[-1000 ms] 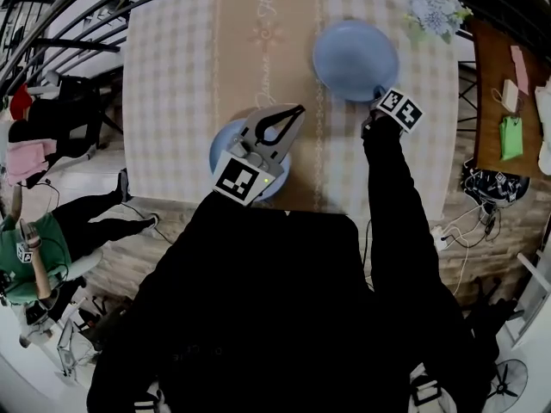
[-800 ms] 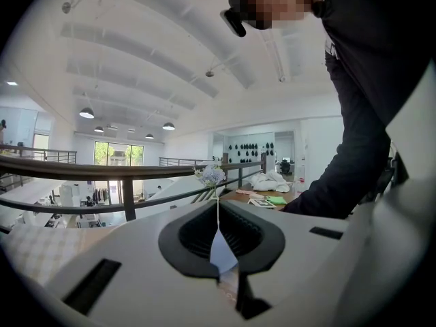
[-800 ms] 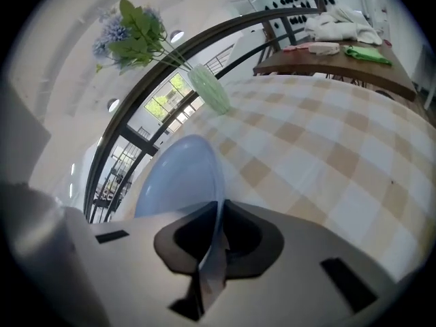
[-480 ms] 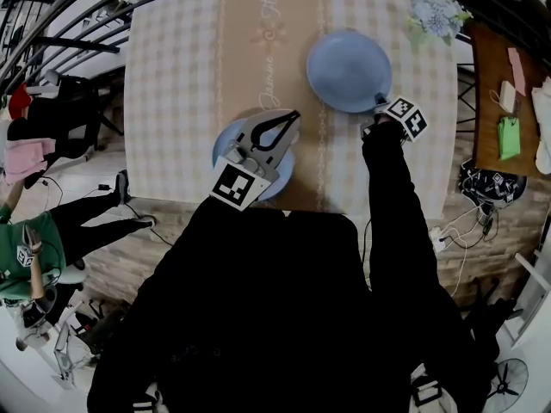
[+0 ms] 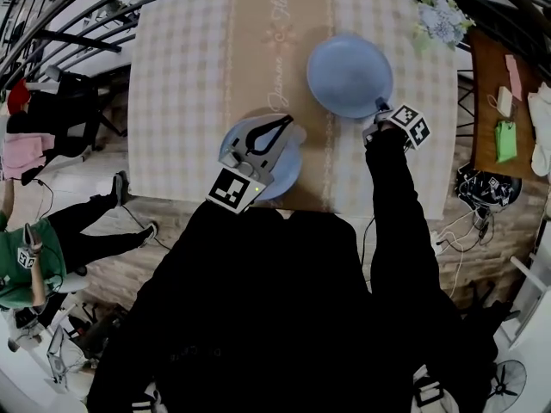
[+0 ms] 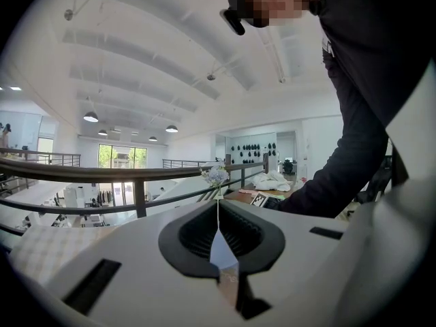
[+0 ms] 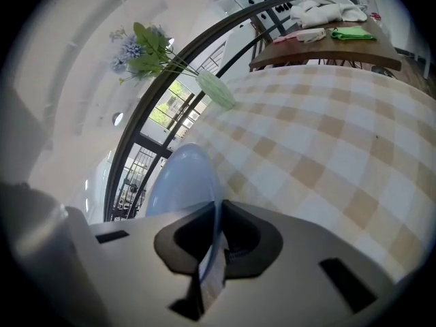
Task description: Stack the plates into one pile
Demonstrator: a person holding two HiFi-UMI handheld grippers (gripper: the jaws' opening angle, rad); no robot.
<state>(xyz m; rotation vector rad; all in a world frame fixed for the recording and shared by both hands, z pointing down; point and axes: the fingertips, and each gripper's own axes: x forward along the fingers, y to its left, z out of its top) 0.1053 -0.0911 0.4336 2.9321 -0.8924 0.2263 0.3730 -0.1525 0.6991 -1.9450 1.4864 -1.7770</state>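
**Plates apart on the table, the far one clamped at its rim**

Closest to the person, the near plate (image 5: 287,173), pale blue, sits on the table (image 5: 176,101) by its front edge. It lies on the brown strip (image 5: 258,58) that runs down the middle of the checked cloth (image 5: 185,50). The left gripper (image 5: 287,121) hangs nearly level over it and covers most of it. Its jaws are together with nothing clamped, and only a sliver of blue shows through the slit between them.

Further out and to the right, well apart from the first, is the far plate (image 5: 349,74), of the same blue. The right gripper (image 5: 380,106) tilts downward at the end of a black sleeve (image 5: 392,196). Its jaws have just been closing and now pinch the plate's near rim from both sides, with the plate stretching away ahead of them over the checks. Whether that plate is clear of the cloth cannot be told.

At the table's far right corner stands a bunch of pale blue flowers (image 5: 439,20). Past the table on the right is a wooden side table (image 5: 491,67) with a green item (image 5: 505,138) on it.
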